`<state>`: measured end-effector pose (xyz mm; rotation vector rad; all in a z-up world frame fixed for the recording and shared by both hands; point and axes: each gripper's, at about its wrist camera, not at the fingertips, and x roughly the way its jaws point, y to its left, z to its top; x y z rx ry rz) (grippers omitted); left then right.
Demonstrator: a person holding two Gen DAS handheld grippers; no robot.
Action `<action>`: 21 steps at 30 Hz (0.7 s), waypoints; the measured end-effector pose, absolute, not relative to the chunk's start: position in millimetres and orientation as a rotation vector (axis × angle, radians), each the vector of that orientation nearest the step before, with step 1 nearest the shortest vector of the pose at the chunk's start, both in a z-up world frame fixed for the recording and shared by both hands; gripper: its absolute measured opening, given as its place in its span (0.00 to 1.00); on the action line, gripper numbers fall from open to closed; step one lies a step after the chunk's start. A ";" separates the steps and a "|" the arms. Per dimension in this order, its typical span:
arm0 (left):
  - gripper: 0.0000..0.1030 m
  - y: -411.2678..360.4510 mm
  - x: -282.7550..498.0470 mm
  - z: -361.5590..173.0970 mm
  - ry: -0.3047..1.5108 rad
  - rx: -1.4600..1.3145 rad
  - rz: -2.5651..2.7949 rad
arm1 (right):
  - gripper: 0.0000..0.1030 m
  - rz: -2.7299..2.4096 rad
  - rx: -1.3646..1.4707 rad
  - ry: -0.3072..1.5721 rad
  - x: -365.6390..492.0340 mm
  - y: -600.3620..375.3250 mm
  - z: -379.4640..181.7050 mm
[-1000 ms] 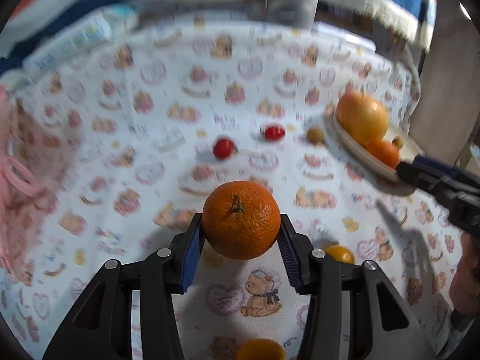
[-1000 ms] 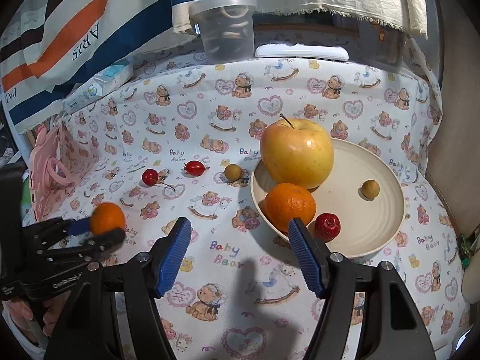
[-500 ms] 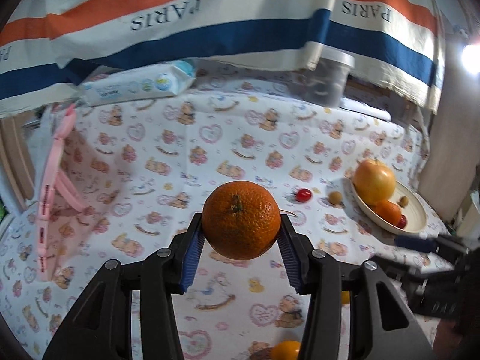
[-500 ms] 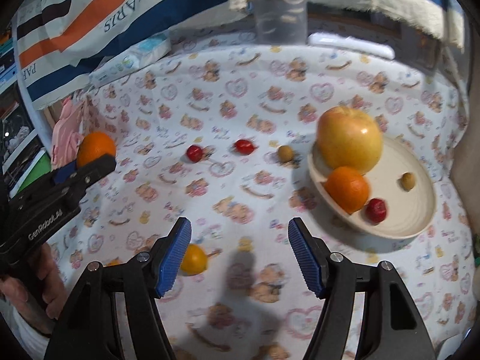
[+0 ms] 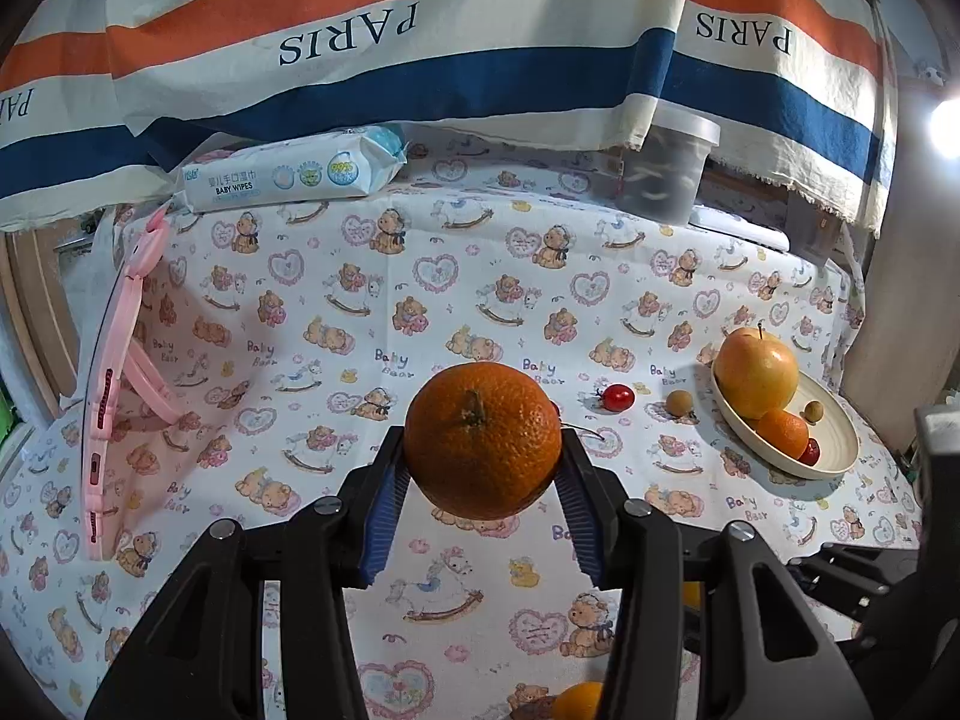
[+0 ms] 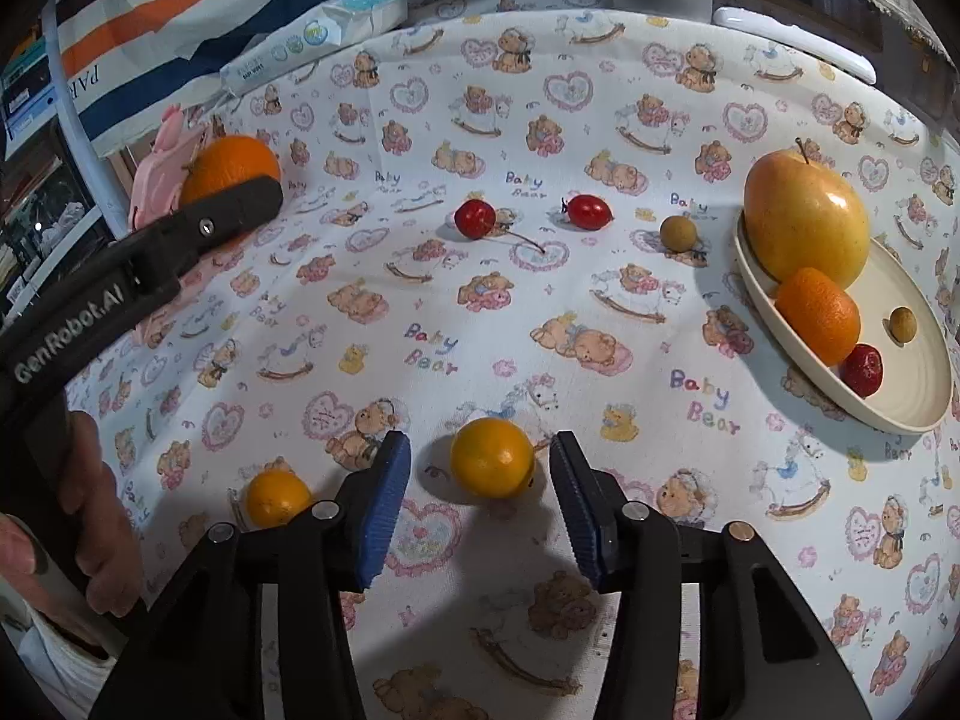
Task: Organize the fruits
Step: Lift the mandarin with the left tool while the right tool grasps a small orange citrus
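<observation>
Left gripper clamps mandarin aloft, presumably plate-bound. Right gripper jaws closing around small orange near tablecloth's front edge, pads not yet touching.

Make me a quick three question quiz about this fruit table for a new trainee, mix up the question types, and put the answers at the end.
1. True or false: the left gripper holds a tangerine off the tablecloth.
2. Which fruit lies between the closing right gripper jaws?
A. small yellow-orange citrus
B. cherry
C. apple
3. Fill in: the plate holds an apple, a tangerine, a red fruit and a small brown ____.

Key: 1 true; 2 A, pads not yet touching it; 3 longan.
</observation>
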<state>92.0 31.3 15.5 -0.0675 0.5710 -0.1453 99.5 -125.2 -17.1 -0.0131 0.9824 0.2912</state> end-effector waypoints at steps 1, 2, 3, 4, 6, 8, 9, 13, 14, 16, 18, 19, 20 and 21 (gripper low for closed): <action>0.46 31.7 91.9 15.5 0.572 -0.072 -0.146 | 0.47 0.291 -0.013 0.986 100.3 -124.8 -18.3; 0.46 32.3 92.2 15.3 0.575 -0.075 -0.146 | 0.46 0.290 -0.015 0.988 100.9 -124.2 -19.7; 0.46 32.4 92.9 15.0 0.578 -0.078 -0.147 | 0.45 0.287 -0.017 0.990 101.5 -123.7 -20.8; 0.46 32.3 93.1 14.8 0.580 -0.079 -0.147 | 0.44 0.284 -0.021 0.988 101.6 -123.5 -21.3; 0.46 31.6 93.3 14.4 0.583 -0.077 -0.151 | 0.38 0.284 -0.027 0.985 102.0 -122.9 -20.8; 0.46 30.8 93.2 14.3 0.584 -0.073 -0.152 | 0.36 0.284 -0.028 0.984 102.5 -122.8 -20.8; 0.46 30.4 93.1 14.2 0.583 -0.070 -0.151 | 0.34 0.281 -0.030 0.982 102.2 -122.6 -21.1; 0.46 30.3 93.1 14.2 0.584 -0.070 -0.151 | 0.30 0.285 -0.033 0.976 100.8 -122.2 -20.9; 0.46 29.9 92.9 14.1 0.585 -0.072 -0.151 | 0.30 0.285 -0.034 0.975 100.4 -122.1 -21.0; 0.46 30.3 93.2 14.1 0.584 -0.072 -0.151 | 0.30 0.284 -0.036 0.968 98.9 -121.7 -20.2; 0.46 30.3 93.2 14.2 0.584 -0.070 -0.151 | 0.30 0.280 -0.034 0.956 97.0 -122.3 -18.4; 0.46 30.4 93.1 14.3 0.583 -0.070 -0.152 | 0.30 0.277 -0.031 0.948 95.9 -122.9 -17.3; 0.46 29.9 92.6 14.2 0.581 -0.069 -0.154 | 0.30 0.274 -0.028 0.939 94.5 -123.9 -15.8; 0.46 29.4 92.1 14.5 0.579 -0.068 -0.157 | 0.30 0.271 -0.026 0.933 94.0 -124.7 -14.9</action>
